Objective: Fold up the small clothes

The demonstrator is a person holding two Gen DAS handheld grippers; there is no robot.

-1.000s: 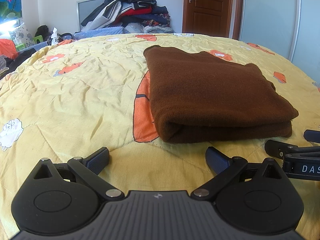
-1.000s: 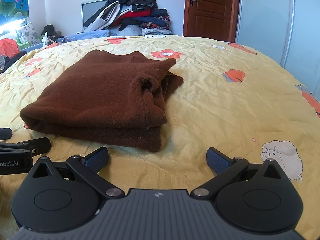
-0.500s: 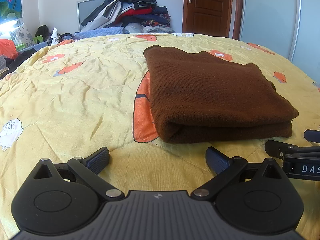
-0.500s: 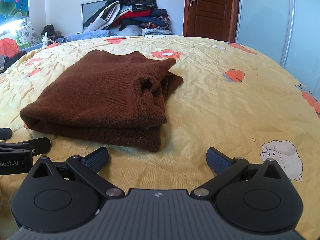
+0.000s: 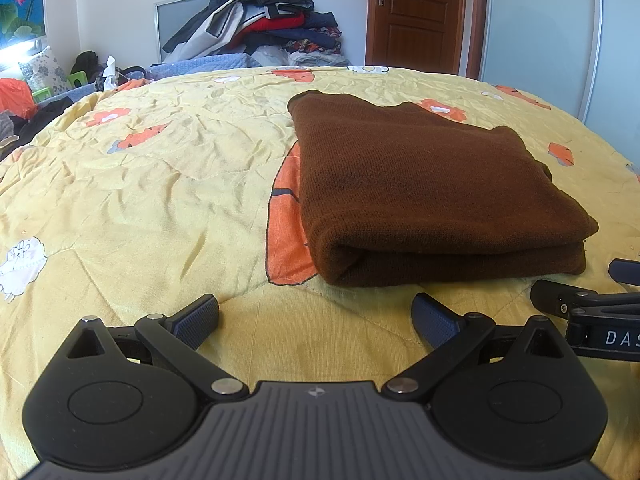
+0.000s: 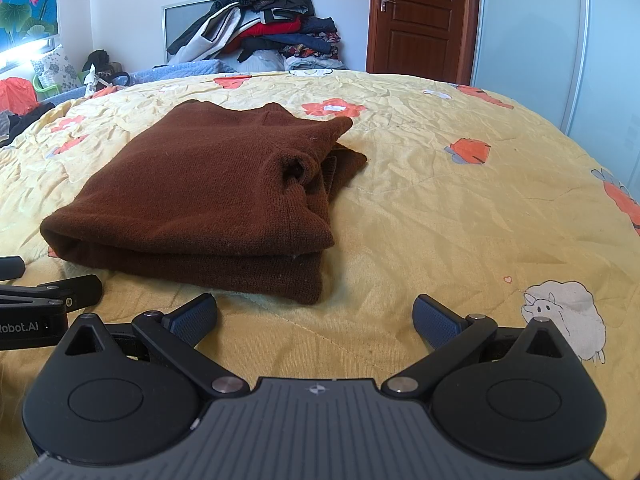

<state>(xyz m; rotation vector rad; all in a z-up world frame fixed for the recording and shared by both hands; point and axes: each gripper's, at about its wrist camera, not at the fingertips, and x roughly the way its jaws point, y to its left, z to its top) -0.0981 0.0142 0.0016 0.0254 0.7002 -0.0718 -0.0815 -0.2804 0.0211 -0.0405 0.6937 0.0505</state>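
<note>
Plainly, the brown sweater (image 5: 432,192) lay folded into a thick rectangle on the bed (image 5: 140,208), resting on the yellow quilt with its orange flowers and white sheep. Its rounded fold faced the near edge, and from the right wrist view the same sweater (image 6: 208,196) showed its loose layers and a small puckered opening on its right side.

Both pairs of tongs hovered low over the quilt just near of the sweater, touching neither it nor each other. The left tongs (image 5: 316,316) stood released, the two dark ribbed pads (image 5: 198,318) spread wide with bare quilt between them. The right tongs (image 6: 316,316) were likewise spread open and gripping nothing, the sweater's near right corner just beyond the left pad. Each tool showed at the margin of the other's view: the right tongs' black tip (image 5: 576,304) at the right edge of the left view, the left tongs' tip (image 6: 60,292) at the left edge of the right one.

As for anything that held things, I could only pick out a heap of clothes (image 6: 264,28) stacked high against the far wall, jackets and red and dark pieces jumbled together; what it sat on I could not tell. A brown wooden door (image 6: 420,16) stood shut to the right of that heap, with a pale sliding wardrobe panel (image 6: 532,44) further right.
</note>
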